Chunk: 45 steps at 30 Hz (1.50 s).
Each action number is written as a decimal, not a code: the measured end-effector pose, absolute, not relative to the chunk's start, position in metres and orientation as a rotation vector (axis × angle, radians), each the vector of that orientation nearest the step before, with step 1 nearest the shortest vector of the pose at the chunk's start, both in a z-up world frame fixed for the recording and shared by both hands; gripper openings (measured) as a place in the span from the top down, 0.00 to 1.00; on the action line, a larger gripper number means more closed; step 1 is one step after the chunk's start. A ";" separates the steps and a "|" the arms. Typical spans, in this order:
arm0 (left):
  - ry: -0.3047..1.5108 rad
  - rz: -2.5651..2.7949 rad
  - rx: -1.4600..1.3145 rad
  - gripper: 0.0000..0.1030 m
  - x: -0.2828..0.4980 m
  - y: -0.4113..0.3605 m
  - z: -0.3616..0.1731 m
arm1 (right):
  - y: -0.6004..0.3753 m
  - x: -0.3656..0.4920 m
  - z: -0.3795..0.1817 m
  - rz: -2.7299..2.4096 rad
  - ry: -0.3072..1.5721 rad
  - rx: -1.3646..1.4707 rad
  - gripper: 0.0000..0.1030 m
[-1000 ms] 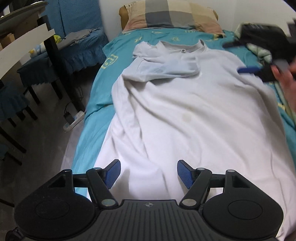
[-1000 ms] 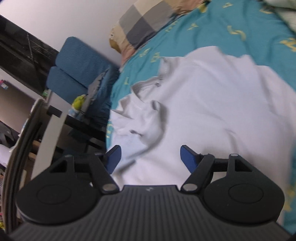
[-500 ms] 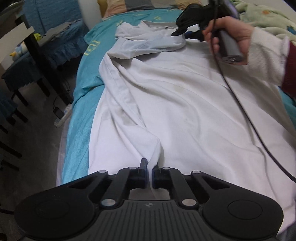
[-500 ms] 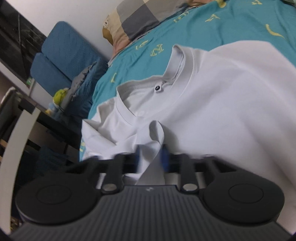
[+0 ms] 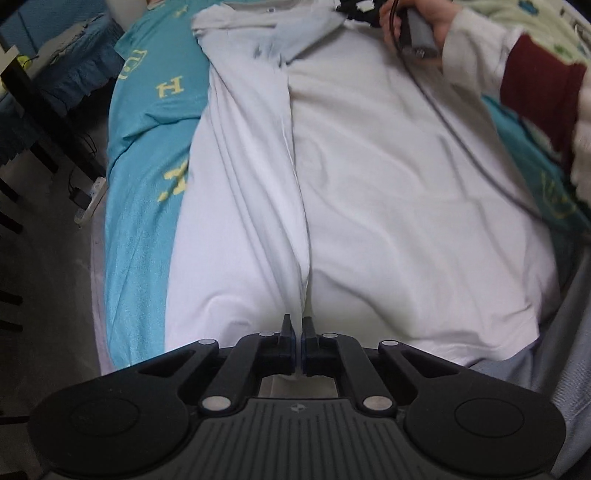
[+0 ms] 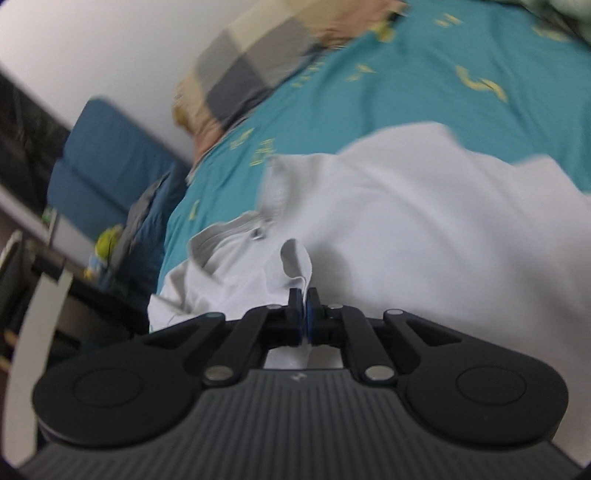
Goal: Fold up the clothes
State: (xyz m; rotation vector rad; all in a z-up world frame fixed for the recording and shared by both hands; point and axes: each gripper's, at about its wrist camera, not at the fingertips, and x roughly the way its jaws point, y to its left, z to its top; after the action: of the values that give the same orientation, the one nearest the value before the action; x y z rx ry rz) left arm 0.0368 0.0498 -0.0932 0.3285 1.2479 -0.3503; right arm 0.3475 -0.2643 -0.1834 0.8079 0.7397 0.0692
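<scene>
A white T-shirt (image 5: pixel 388 177) lies spread on the teal bedsheet (image 5: pixel 147 122), collar at the far end. My left gripper (image 5: pixel 298 325) is shut on the shirt's near hem edge, and a raised fold line (image 5: pixel 291 147) runs from it toward the collar. My right gripper (image 6: pixel 305 295) is shut on the shirt's left sleeve and shoulder fabric (image 6: pixel 295 258) beside the collar (image 6: pixel 236 229). In the left wrist view the right gripper shows at the far end, held by a hand (image 5: pixel 417 22).
A plaid pillow (image 6: pixel 258 62) lies at the bed's head. Blue chairs (image 6: pixel 107 173) and a dark table leg (image 5: pixel 44 122) stand left of the bed. A power strip (image 5: pixel 90 199) lies on the floor. A green blanket (image 5: pixel 535 33) lies at the far right.
Both grippers went from open to shut on the shirt. The shirt's left side is now lifted and pulled rightward over the body, baring more teal sheet on the left.
</scene>
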 end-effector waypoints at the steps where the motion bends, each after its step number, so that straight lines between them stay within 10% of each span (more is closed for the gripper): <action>1: 1.243 -0.346 0.327 0.93 0.037 0.049 -0.091 | -0.269 0.346 -0.188 0.066 0.746 0.835 0.93; 11: 1.041 -0.286 0.247 0.50 0.070 0.025 -0.078 | -0.271 0.334 -0.147 0.091 0.714 0.747 0.88; 15: 0.985 -0.240 0.195 0.50 0.087 0.024 -0.093 | -0.218 0.333 -0.133 0.238 0.753 0.555 0.45; 26: 0.879 -0.133 0.016 0.50 0.126 0.035 -0.126 | -0.132 0.319 -0.166 0.182 0.816 0.245 0.51; 30: 0.866 -0.130 -0.049 0.50 0.128 0.041 -0.125 | -0.136 0.316 -0.163 0.148 0.817 0.227 0.90; 45: 0.867 -0.138 0.002 0.50 0.116 0.033 -0.124 | -0.205 0.275 -0.152 0.067 0.856 0.479 0.90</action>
State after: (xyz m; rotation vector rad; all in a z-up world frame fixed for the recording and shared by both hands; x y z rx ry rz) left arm 0.1156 0.0333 -0.1238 0.0024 0.8665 -0.1376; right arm 0.2751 -0.2051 -0.1520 0.4792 0.8555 0.0668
